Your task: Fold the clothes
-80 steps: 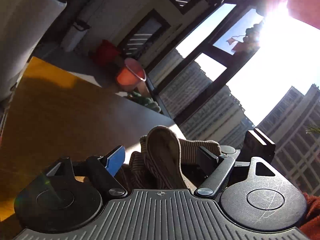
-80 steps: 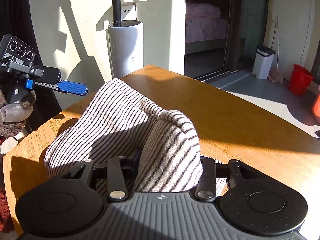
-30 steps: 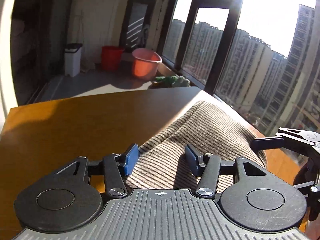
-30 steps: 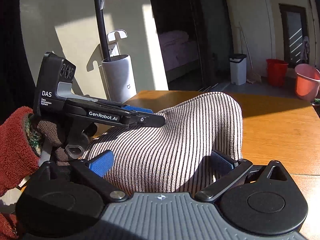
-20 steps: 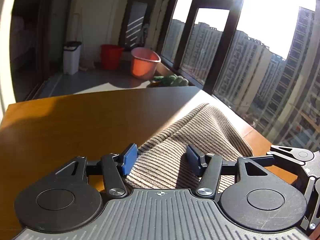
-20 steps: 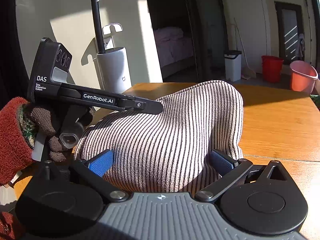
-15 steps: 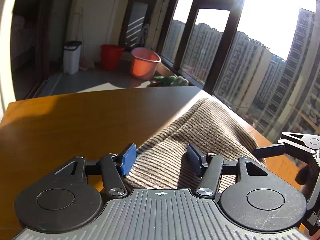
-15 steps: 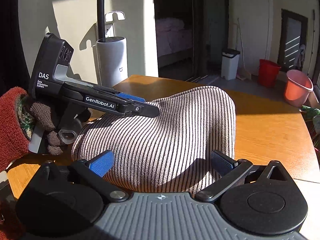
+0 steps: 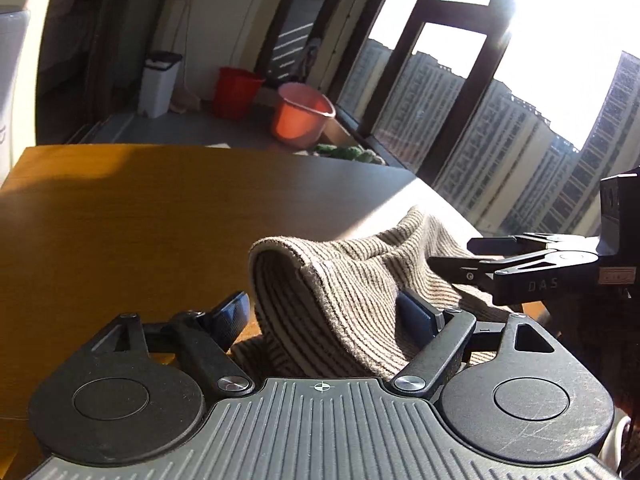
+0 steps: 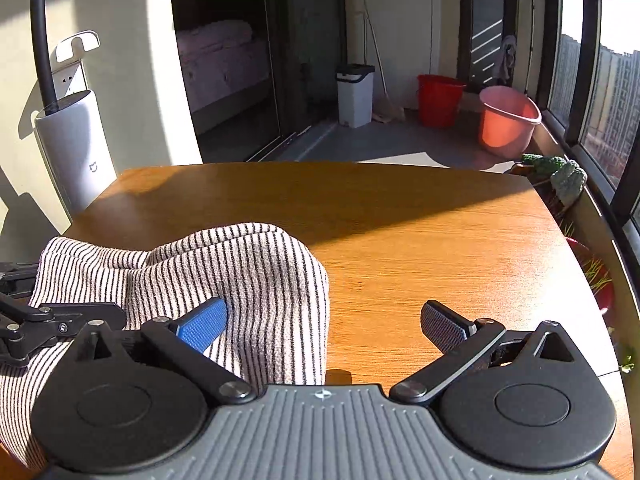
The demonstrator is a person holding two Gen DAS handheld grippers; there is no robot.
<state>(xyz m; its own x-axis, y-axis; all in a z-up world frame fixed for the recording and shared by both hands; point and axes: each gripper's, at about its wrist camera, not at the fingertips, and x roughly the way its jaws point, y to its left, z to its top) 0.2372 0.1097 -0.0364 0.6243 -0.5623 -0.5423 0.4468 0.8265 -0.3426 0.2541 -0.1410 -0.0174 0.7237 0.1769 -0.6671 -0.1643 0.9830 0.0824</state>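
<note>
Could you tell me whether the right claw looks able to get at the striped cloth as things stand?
Probably yes. The right claw is open, and the cloth lies on the table against its left finger, with nothing between. The left claw sits beyond it.

Wooden table [image 10: 400, 232] with a rounded far edge, filling the middle of both wrist views; sunlit at right, a shadow band crossing its far part. Striped knit garment [image 10: 248, 276] lies bunched on the tabletop at lower left of the right wrist view, lower centre of the left wrist view [image 9: 352, 280].
</note>
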